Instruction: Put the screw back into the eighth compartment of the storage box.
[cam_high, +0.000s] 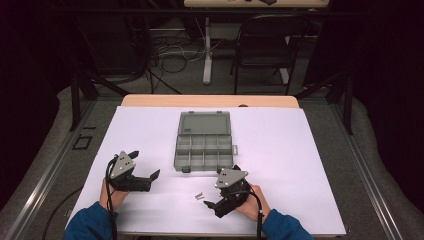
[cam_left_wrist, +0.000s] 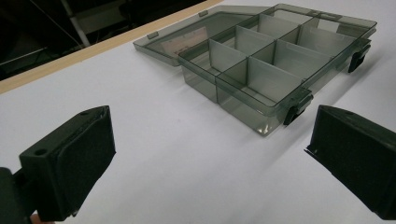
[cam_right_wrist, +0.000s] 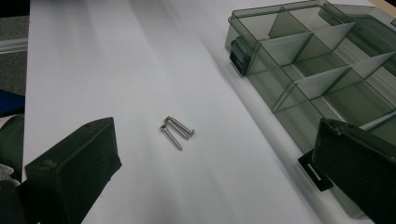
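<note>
My left gripper (cam_high: 146, 165) sits at the near left of the white table (cam_high: 300, 150), jaws spread wide with nothing between them; its own view looks across bare table toward the box. My right gripper (cam_high: 212, 204) sits at the near right, jaws also wide apart and holding nothing. Two small screws (cam_right_wrist: 177, 130) lie on the table just left of the right gripper, touching each other at one end, in the open gap ahead of its jaws. The grey clear plastic box (cam_high: 204, 150) stands at the middle of the table, just far of both grippers, lid (cam_high: 204, 123) laid open flat on its far side. The compartments I can see hold nothing. Black latches (cam_left_wrist: 295, 108) on its near edge hang open
</note>
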